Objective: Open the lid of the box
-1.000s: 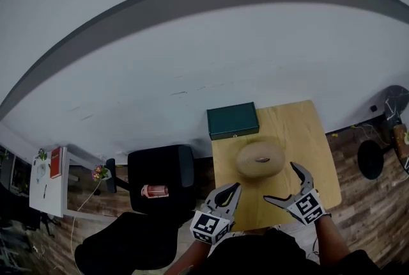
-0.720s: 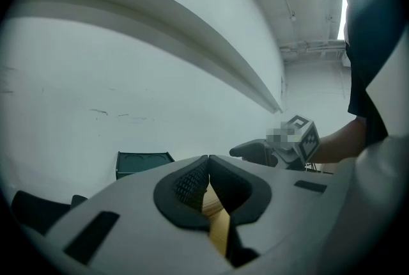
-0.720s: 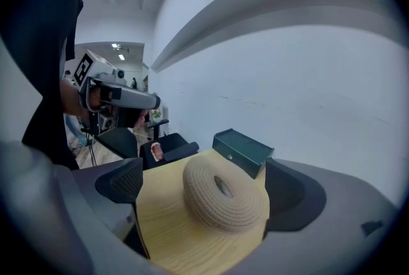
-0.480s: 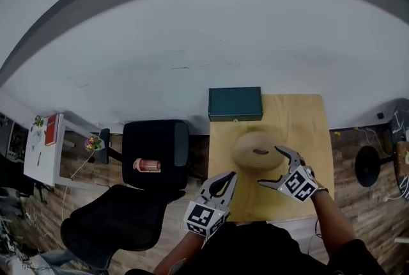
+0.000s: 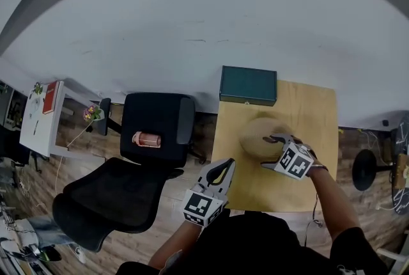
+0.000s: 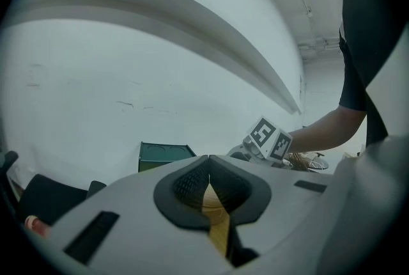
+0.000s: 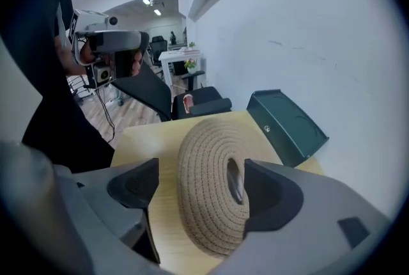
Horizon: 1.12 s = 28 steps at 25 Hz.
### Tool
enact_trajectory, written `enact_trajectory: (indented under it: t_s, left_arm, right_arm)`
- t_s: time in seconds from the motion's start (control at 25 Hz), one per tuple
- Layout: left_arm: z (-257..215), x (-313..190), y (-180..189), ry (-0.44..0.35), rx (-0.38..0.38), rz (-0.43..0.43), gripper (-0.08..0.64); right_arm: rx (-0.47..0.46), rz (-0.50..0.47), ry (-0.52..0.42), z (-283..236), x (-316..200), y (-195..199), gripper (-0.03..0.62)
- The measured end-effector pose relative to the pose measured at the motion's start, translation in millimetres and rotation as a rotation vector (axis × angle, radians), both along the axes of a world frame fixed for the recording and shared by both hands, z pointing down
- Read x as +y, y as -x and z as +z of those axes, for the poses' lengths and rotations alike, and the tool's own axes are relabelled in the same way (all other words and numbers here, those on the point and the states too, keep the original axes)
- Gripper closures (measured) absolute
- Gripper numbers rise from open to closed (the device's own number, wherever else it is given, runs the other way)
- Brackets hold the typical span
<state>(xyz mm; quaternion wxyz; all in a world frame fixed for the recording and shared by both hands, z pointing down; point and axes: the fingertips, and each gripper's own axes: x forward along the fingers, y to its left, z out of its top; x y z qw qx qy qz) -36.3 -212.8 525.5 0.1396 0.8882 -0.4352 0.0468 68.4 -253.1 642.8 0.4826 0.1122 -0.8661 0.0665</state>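
Woven box (image 5: 259,134), one, between spread right claw (image 7: 201,187) just closing in, left claw (image 6: 208,194) pressed together, one green case (image 5: 248,85)

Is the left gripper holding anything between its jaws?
No, the left gripper has its jaws shut pad to pad with nothing between them, only the wooden table showing through the gap below.

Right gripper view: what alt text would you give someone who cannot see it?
The grey jaws of the right gripper, which have just been closing, stand apart with a round woven box showing between them on a wooden table. A dark green box sits behind it against a white wall.
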Motion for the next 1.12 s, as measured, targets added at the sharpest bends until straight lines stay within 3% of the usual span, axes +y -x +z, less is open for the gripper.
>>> enact_trajectory:
  t_s: [0.16,0.4,0.68,1.12]
  left_arm:
    - [7,0,9,0.018,0.014,-0.021,0.54]
    - [9,-3,18,0.019,0.026,-0.043,0.54]
    - [13,0,27,0.032,0.025,-0.057,0.54]
    - [9,2,29,0.029,0.028,-0.05,0.54]
  right_arm:
    - [0.098,-0.048,0.07,19,2,-2,0.173]
    - [0.166,-0.093,0.142,36,3,0,0.19]
    - [0.199,-0.146,0.151,42,4,5,0.247]
    - [0.219,-0.152,0.137,42,4,3,0.267]
